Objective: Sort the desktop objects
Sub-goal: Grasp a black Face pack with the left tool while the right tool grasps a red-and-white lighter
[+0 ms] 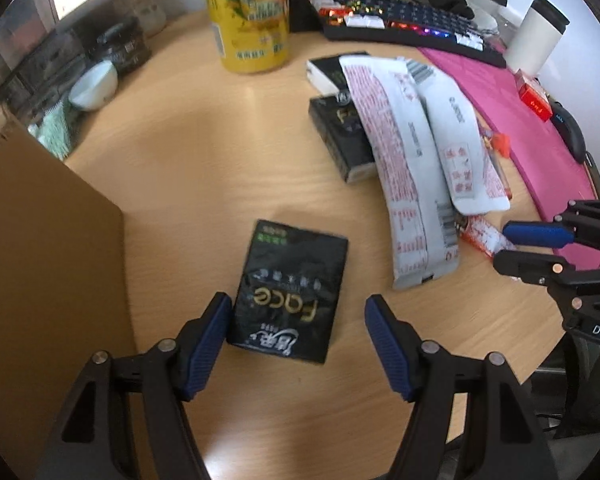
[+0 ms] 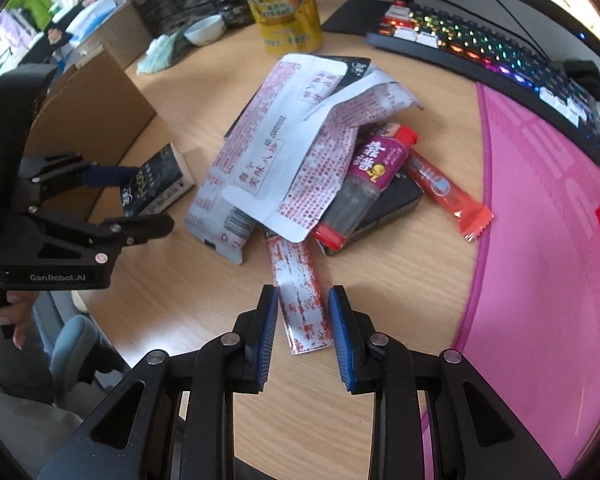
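Note:
A black tissue pack (image 1: 290,292) with gold lettering lies flat on the wooden desk (image 1: 204,168). My left gripper (image 1: 297,302) is open and straddles its near end; the left pad (image 1: 210,340) sits at the pack's edge and the right pad (image 1: 388,348) stands apart. In the right wrist view the same gripper (image 2: 154,200) brackets the pack (image 2: 156,184). My right gripper (image 2: 303,304) is narrowed on a red-and-white sachet (image 2: 300,300), with a pad at each long edge. The sachet's far end runs under a pile of white packets (image 2: 296,152).
A cardboard box (image 1: 40,260) stands at the left. Behind are a yellow can (image 1: 252,12), a white bowl (image 1: 94,84), a lit keyboard (image 1: 400,20) and a white cup (image 1: 536,32). A pink mat (image 2: 540,240) covers the right. A purple packet (image 2: 372,168) and a red stick (image 2: 444,188) lie by the pile.

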### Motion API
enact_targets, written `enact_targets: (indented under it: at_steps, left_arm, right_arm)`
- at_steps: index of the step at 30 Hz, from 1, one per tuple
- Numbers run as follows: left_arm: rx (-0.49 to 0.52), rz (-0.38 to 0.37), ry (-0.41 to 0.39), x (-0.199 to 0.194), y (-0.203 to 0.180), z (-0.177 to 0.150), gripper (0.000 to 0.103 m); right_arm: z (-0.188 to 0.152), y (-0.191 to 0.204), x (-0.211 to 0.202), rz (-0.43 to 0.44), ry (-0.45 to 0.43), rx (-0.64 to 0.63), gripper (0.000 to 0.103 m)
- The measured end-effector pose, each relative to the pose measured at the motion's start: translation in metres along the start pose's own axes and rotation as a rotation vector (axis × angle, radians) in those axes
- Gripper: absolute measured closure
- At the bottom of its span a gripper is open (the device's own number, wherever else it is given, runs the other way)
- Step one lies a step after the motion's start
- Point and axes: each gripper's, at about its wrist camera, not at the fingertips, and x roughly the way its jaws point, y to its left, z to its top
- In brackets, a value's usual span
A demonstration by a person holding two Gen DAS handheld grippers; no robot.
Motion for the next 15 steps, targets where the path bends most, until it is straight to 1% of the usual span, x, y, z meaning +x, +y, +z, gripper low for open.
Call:
enact_targets:
  at_steps: [2, 5, 7, 10, 15]
  left_arm:
    - [-0.009, 0.007, 0.006, -0.002, 0.0, -0.005, 0.039]
    - [0.0, -0.012, 0.02, -0.007, -0.007, -0.018, 0.04]
    - [0.005, -0.009, 0.018, -0.009, -0.013, -0.026, 0.039]
    - [-0.01, -0.037, 0.011, -0.012, -0.014, -0.031, 0.039]
    - [-0.077, -0.063, -0.052, -0.03, 0.002, -0.024, 0.039]
  right_arm:
    - [-0.001, 0.003, 0.0, -0.003, 0.009, -0.007, 0.078]
    - [-0.011, 0.008, -0.003, 0.006, 0.026, -0.01, 0.079]
    - [-0.018, 0.011, -0.005, 0.004, 0.035, -0.008, 0.079]
    - [-0.026, 0.013, -0.007, 0.016, 0.036, 0.006, 0.079]
    - [-0.022, 0.009, -0.013, -0.007, 0.01, 0.046, 0.078]
